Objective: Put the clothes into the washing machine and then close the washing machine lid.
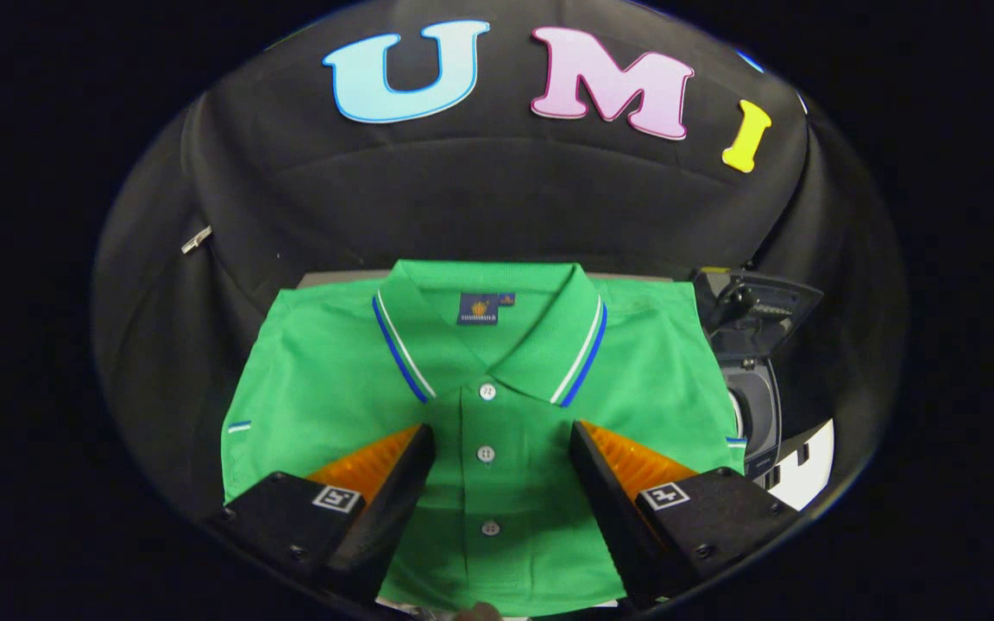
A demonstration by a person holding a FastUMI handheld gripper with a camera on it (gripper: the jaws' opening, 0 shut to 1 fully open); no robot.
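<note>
Tool hovered over a folded green polo shirt, fingers spread wide apart with nothing clamped, the button placket sitting in the gap between them. Shirt lay flat on the bench, collar pointed away from the tool toward the black booth wall, blue-and-white striping at collar edge and sleeve cuffs. Washing machine sat just beside the shirt's right edge, beyond the right finger, lid tilted up and the drum opening partly seen.
</note>
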